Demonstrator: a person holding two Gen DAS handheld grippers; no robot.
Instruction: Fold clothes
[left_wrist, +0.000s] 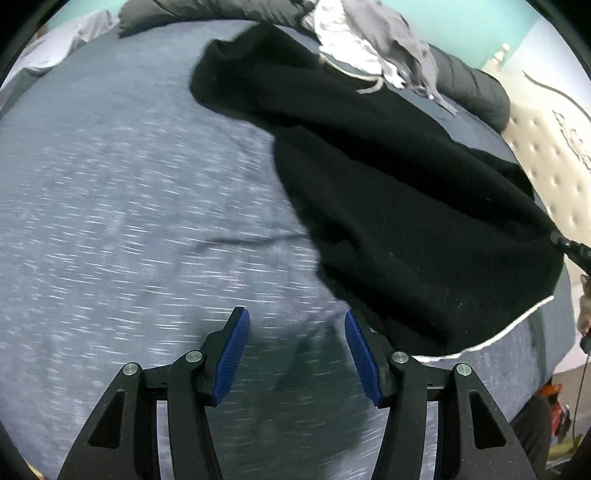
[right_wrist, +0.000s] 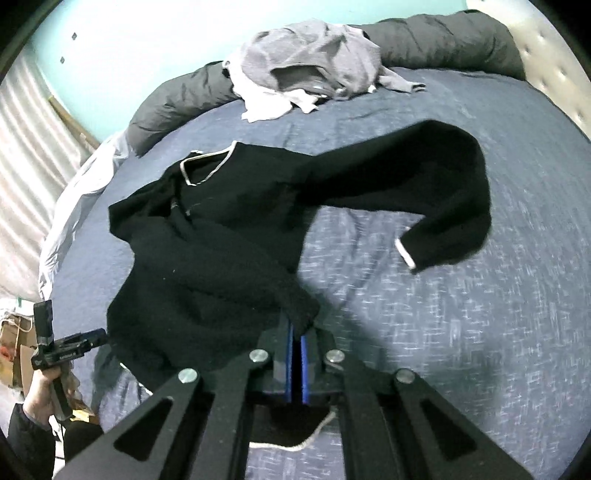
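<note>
Right gripper (right_wrist: 296, 334) angled steeply down, blue pads clamped on a bunched fold of the black sweater (right_wrist: 207, 236), which sprawls across the blue bedspread (right_wrist: 461, 314). Left gripper (left_wrist: 296, 325) tilted down over bare bedspread, jaws apart, nothing between them, sweater edge just beside.

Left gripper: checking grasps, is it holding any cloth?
No, the left gripper stands open over bare bedspread, beside the black sweater.
</note>
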